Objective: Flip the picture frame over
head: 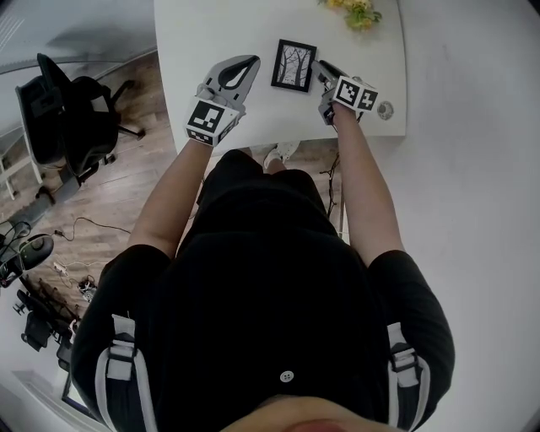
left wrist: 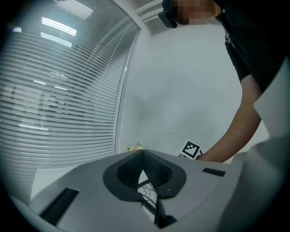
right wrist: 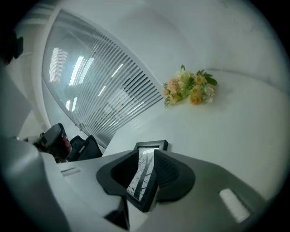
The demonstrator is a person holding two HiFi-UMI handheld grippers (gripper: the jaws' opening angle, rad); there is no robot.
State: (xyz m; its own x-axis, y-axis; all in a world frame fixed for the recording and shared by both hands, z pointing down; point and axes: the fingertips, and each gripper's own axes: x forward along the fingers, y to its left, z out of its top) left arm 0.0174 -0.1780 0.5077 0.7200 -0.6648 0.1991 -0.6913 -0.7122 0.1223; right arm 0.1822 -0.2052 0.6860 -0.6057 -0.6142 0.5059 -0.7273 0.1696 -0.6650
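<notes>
Right gripper [right wrist: 146, 154] jaws straddle picture frame [right wrist: 142, 177], hiding its sides.

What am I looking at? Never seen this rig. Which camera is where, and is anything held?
There is no robot: a person at a white table holds a two-jaw gripper in each hand. The head view is from a camera on the person's head, looking down. The two gripper views are from cameras riding on each gripper, looking along its jaws. On the table lie a black picture frame, tree picture up, and a bunch of flowers. The left gripper has its jaws together and holds nothing. The right gripper has the frame's edge between its jaws, but they look slightly apart, so it probably isn't clamping.
</notes>
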